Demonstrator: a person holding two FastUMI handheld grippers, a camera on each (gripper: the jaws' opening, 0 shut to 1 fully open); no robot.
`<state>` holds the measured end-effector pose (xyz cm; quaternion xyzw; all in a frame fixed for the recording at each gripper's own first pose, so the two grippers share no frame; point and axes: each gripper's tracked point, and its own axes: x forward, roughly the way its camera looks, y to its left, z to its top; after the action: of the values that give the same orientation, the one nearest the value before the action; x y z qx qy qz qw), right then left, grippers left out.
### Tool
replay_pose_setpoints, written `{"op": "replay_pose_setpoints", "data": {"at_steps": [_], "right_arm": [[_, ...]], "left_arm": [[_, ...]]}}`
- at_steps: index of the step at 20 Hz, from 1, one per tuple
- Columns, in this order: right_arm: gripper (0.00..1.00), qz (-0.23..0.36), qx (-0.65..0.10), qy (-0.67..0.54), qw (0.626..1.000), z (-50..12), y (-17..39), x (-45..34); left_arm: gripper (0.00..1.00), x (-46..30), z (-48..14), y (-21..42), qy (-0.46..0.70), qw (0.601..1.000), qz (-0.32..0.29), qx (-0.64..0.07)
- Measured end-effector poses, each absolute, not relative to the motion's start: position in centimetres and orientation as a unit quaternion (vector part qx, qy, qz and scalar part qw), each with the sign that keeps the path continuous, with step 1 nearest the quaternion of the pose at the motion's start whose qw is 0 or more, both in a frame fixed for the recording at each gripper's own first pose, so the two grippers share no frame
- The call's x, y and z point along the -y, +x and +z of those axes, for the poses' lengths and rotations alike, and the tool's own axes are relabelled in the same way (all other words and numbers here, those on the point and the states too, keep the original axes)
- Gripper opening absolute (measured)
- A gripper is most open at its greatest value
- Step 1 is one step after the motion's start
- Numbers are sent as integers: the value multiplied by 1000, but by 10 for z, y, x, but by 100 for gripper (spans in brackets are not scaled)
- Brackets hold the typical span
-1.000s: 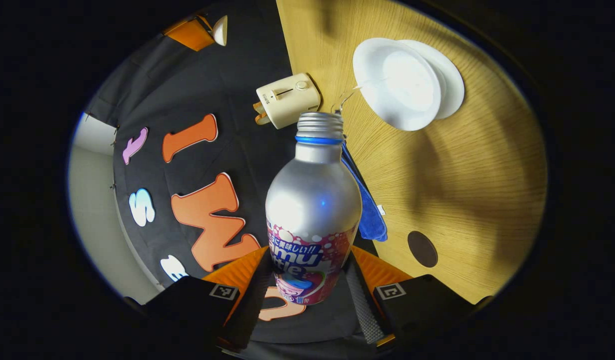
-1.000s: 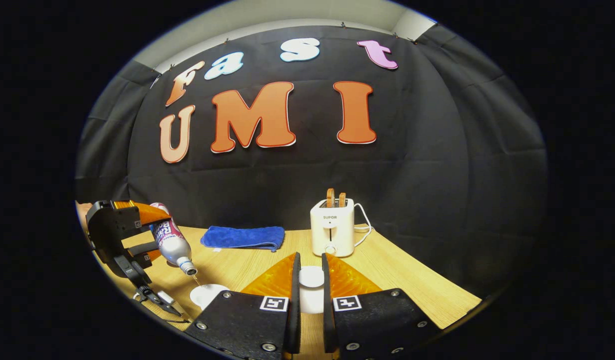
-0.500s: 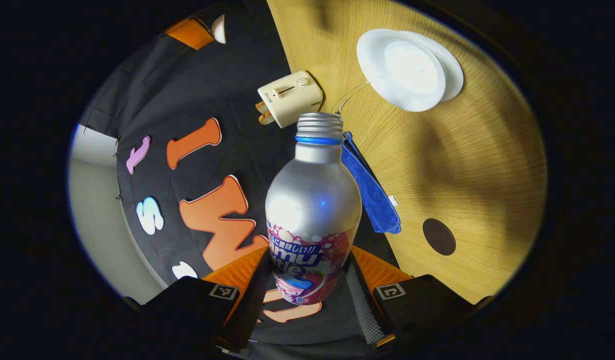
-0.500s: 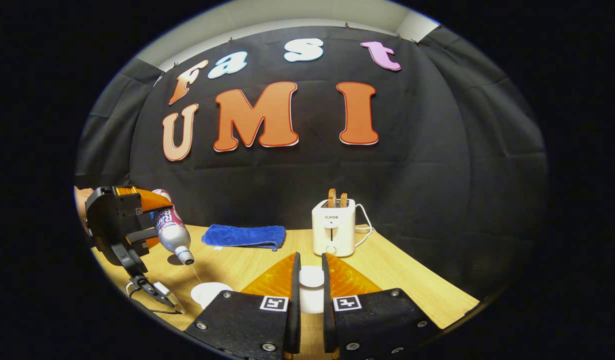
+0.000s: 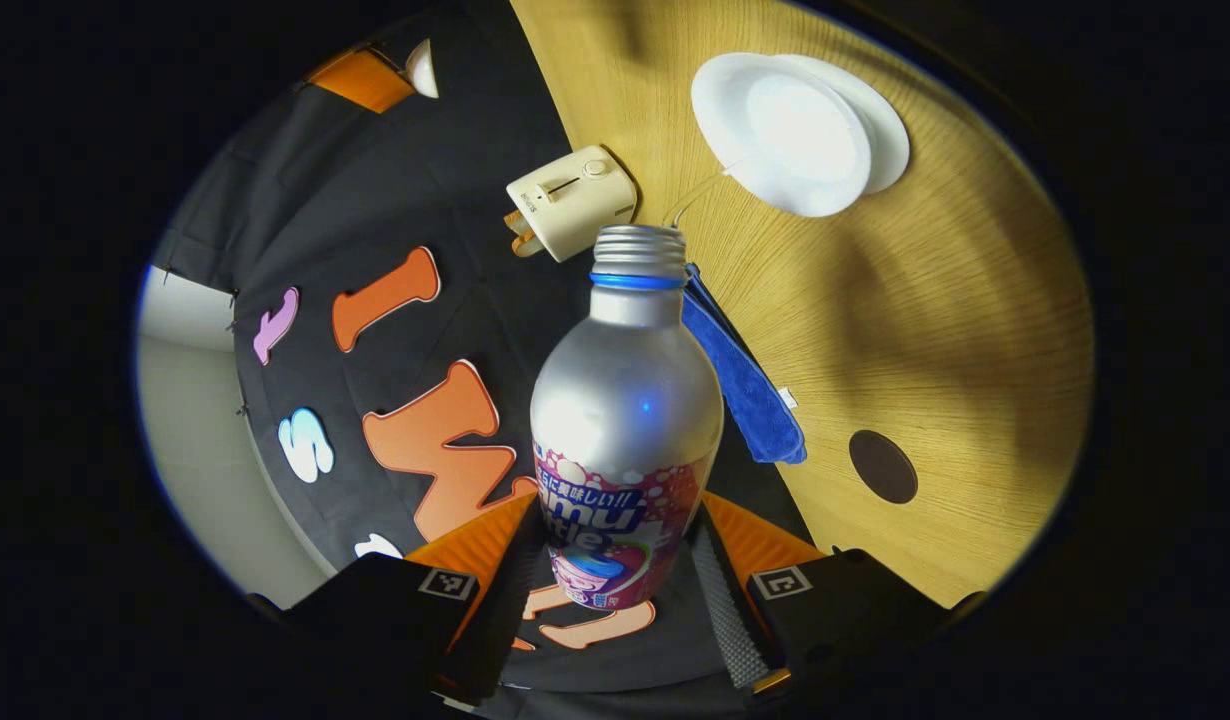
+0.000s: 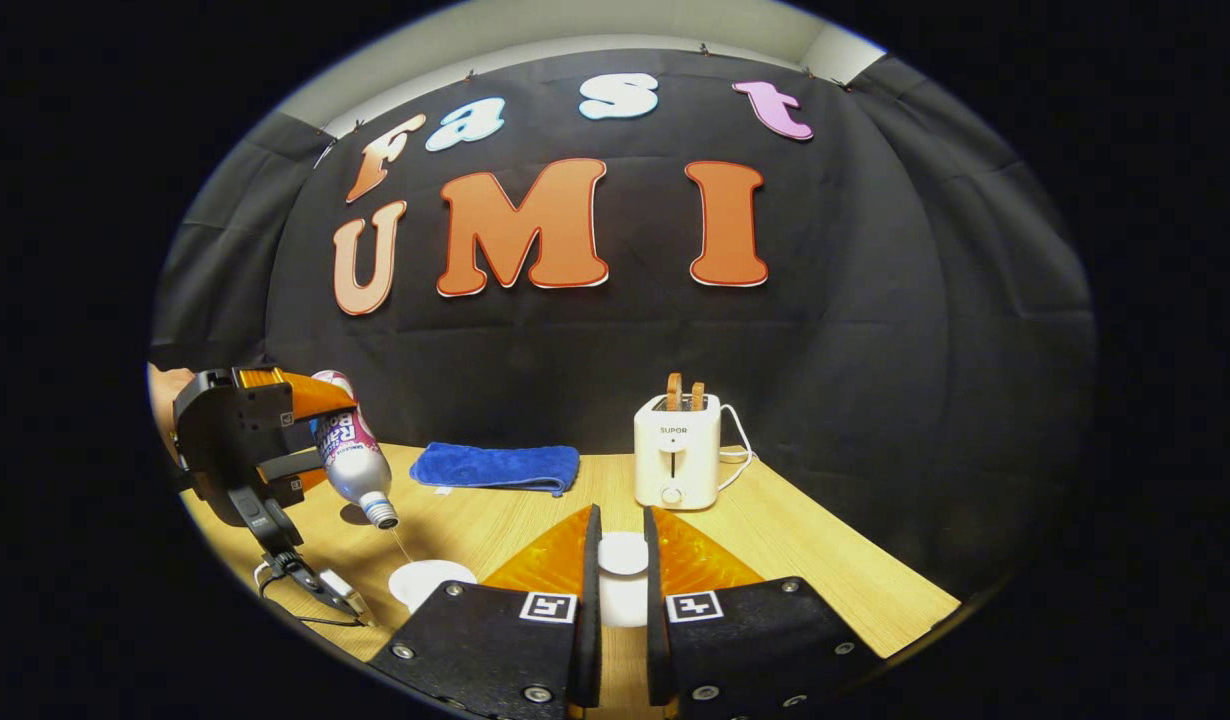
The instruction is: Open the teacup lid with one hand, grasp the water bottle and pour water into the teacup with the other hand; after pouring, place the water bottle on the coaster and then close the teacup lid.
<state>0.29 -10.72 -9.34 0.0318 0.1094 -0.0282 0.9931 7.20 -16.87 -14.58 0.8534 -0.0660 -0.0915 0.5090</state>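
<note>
Two claws stay loaded: your left claw clamps the silver aluminium water bottle, now lifted higher over the white teacup; right claw pinches the white lid. Pouring tapers.

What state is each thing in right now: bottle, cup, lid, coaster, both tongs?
Water bottle: uncapped, tilted mouth-down, thin stream falling.
Teacup: uncovered, on its saucer.
Teacup lid: off the cup, gripped.
Coaster: bare.
Left tongs: shut on the bottle.
Right tongs: shut on the lid.
Toaster: two slices poking up.
</note>
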Motion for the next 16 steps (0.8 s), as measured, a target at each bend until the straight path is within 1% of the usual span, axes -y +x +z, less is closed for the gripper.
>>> {"op": "replay_pose_setpoints", "data": {"at_steps": [7,9,12,14,16], "right_arm": [[18,-13,-118,29,993,-98,4,93],[18,-9,-117,30,993,-97,4,89],[19,-2,-117,32,993,-96,7,83],[19,4,-118,33,992,-97,8,76],[18,9,-120,30,992,-97,8,69]], "left_arm": [[84,167,-155,72,839,530,-101,62],[84,170,-153,74,831,543,-101,69],[84,172,-149,72,806,577,-99,83],[84,171,-143,72,784,607,-97,92],[84,166,-134,69,758,638,-81,106]]}}
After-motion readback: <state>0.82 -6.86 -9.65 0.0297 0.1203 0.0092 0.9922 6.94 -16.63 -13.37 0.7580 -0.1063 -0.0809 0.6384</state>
